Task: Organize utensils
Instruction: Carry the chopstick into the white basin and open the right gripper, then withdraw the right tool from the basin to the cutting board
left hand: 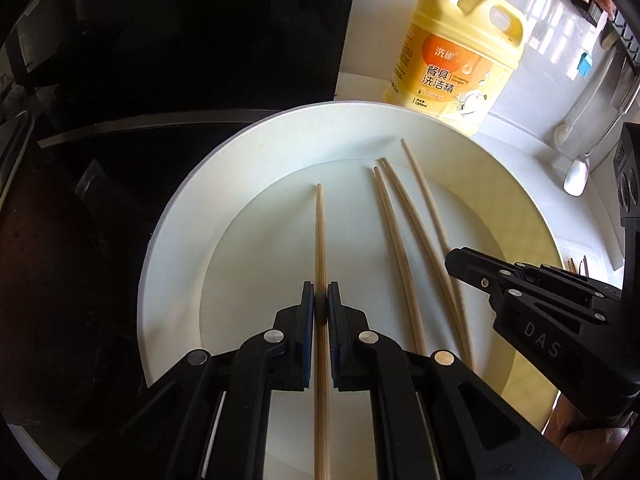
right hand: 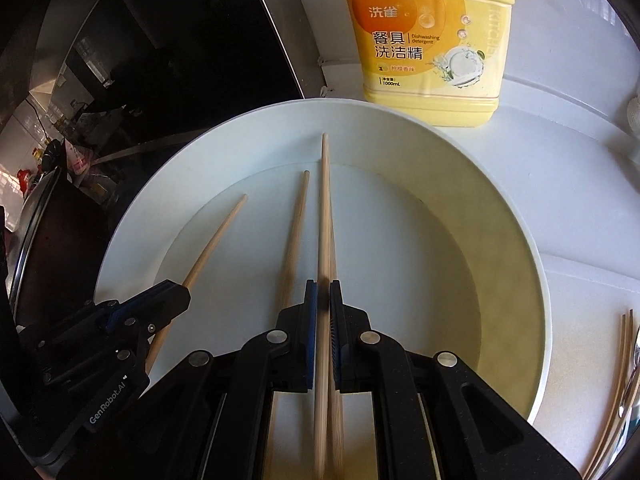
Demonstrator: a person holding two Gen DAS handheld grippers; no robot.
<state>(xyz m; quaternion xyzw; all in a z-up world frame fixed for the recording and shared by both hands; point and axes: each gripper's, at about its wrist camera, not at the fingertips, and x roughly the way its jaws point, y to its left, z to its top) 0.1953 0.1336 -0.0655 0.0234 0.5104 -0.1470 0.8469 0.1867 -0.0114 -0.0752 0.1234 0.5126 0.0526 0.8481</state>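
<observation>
A large white plate [left hand: 176, 240] holds several wooden chopsticks. In the left wrist view my left gripper [left hand: 321, 298] is shut on one chopstick [left hand: 320, 232] at the plate's left. Three more chopsticks [left hand: 394, 224] lie to the right, under my right gripper [left hand: 464, 260]. In the right wrist view my right gripper [right hand: 323, 300] is shut on a chopstick [right hand: 325, 200], with another one right beneath it. A loose chopstick [right hand: 298, 216] lies just left. My left gripper [right hand: 172, 296] holds the leftmost chopstick [right hand: 218, 236] over the plate [right hand: 500, 240].
A yellow dish-detergent bottle [left hand: 460, 52] stands behind the plate on the white counter, also in the right wrist view [right hand: 428, 40]. A white spoon [left hand: 578, 172] lies at the right. More chopsticks and metal cutlery [right hand: 620, 380] lie on the counter right of the plate. A dark sink [left hand: 120, 80] is at the left.
</observation>
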